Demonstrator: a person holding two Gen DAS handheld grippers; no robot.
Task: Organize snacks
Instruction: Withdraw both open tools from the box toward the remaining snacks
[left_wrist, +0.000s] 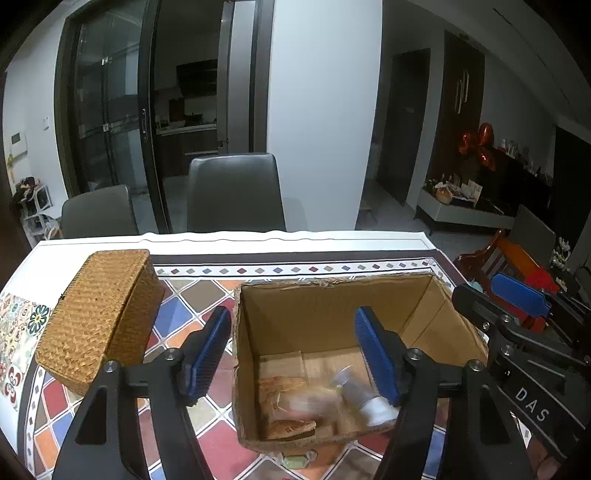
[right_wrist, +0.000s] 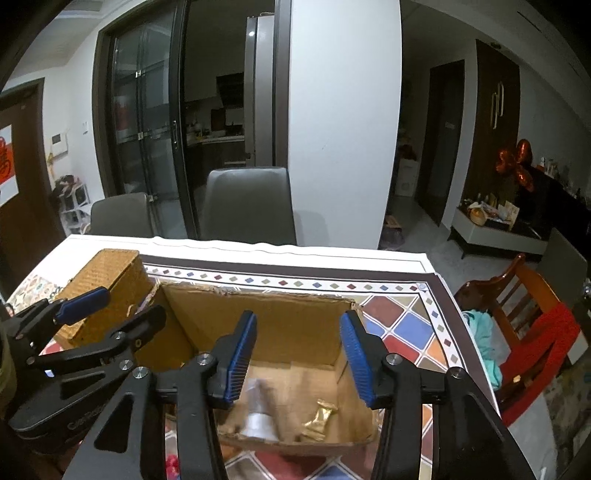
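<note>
A home dining area: a table (left_wrist: 110, 245) under a patterned tablecloth (right_wrist: 406, 321), grey chairs (left_wrist: 236, 195) on its far side, and what looks like a kitchen (left_wrist: 188, 125) beyond glass sliding doors (right_wrist: 147, 122).

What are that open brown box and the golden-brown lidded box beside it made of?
The open box looks like plain corrugated cardboard: matte brown walls, ragged torn top edge, creased flaps on its floor. The lidded box looks like woven rattan or seagrass, with a tight herringbone weave and a warm, slightly glossy tone; which fibre it is, I cannot tell. Both stand on a smooth, colourfully printed tablecloth.
</note>
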